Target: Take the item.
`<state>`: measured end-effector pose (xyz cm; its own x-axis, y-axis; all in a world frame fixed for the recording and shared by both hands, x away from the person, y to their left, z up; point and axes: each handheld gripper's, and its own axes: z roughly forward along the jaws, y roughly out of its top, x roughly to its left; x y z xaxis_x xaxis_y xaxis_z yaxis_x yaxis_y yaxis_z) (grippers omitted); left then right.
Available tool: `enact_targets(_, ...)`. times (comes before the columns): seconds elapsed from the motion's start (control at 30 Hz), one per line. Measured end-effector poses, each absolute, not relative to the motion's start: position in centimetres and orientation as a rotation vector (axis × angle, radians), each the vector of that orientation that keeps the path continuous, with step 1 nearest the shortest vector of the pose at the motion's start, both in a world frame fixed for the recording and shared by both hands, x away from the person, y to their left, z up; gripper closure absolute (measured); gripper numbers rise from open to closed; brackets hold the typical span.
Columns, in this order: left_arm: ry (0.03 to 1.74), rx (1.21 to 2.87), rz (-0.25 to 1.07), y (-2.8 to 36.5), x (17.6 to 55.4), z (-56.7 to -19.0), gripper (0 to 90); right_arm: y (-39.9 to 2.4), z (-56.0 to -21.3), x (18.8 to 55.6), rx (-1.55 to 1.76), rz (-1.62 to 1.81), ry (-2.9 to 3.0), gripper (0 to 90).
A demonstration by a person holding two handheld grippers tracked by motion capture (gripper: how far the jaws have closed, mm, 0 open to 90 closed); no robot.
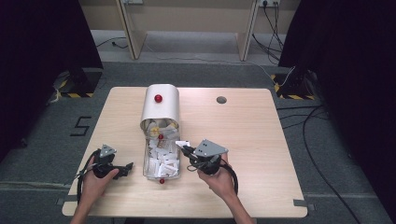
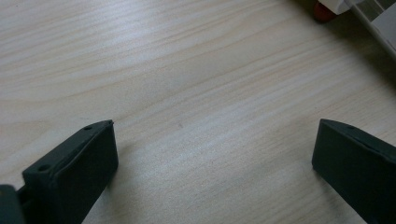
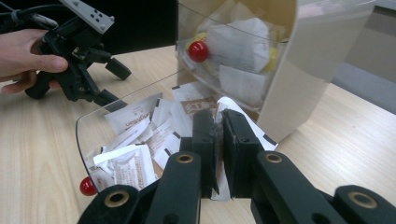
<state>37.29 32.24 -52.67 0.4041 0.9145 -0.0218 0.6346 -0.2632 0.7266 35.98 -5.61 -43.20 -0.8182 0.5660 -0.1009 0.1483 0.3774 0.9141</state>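
**Right gripper clamped on a sachet beside the tray**

The right gripper [image 1: 185, 150] had its jaws nearly together, pinching a white sachet [image 3: 227, 106] between the pads. In the right gripper view the sachet stuck out past the fingertips, its top edge curled and a black-marked edge showing to the right of the jaws. In the high view the sachet [image 1: 182, 143] showed at the jaw tips just off the right wall of the clear tray [image 1: 145, 163], near the tray's middle, and looked lifted off the table [image 1: 243, 135].

The tray lay lengthwise in front of the box [image 1: 161, 105], its far end meeting the box's open mouth. It held a loose heap of white sachets [image 1: 161, 156], some with brown print. A red knob [image 1: 162, 180] sat at the tray's near end, another [image 1: 160, 136] where the tray met the box, and a third [image 1: 158, 98] on top of the box. In the right gripper view the box mouth [image 3: 233, 51] showed more sachets behind a clear flap.

The left gripper [image 1: 125, 169] rested low to the left of the tray, near its near end, jaws pointed toward the tray wall. Its jaws stood wide apart with nothing but bare wood between them, as the left gripper view showed; the near red knob [image 2: 323, 10] and a tray corner sat at the upper right of that view. The left hand [image 1: 95, 179] gripped the tool from behind, and the right hand [image 1: 219, 179] held the right gripper, right of the tray.
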Motion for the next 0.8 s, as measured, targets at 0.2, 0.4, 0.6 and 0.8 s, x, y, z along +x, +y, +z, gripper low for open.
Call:
enact_targets(0.2, 1.316, 1.999, 0.541, 32.2, 37.3, -52.7, 0.0, -6.5, -43.1, 36.3, 0.648, 1.418, 2.228, 84.6)
enact_targets(0.4, 1.316, 1.999, 0.541, 32.2, 37.3, -52.7, 0.0, -7.1, -42.9, 36.4, 0.66, 1.422, 2.212, 84.5)
enact_targets(0.6, 1.316, 1.999, 0.541, 32.2, 37.3, -52.7, 0.0, -7.7, -43.1, 36.7, 0.678, 1.412, 2.204, 84.5)
enact_targets(0.8, 1.316, 2.0, 0.541, 32.2, 37.3, -52.7, 0.0, -8.5, -43.0, 37.0, 0.703, 1.406, 2.188, 84.4)
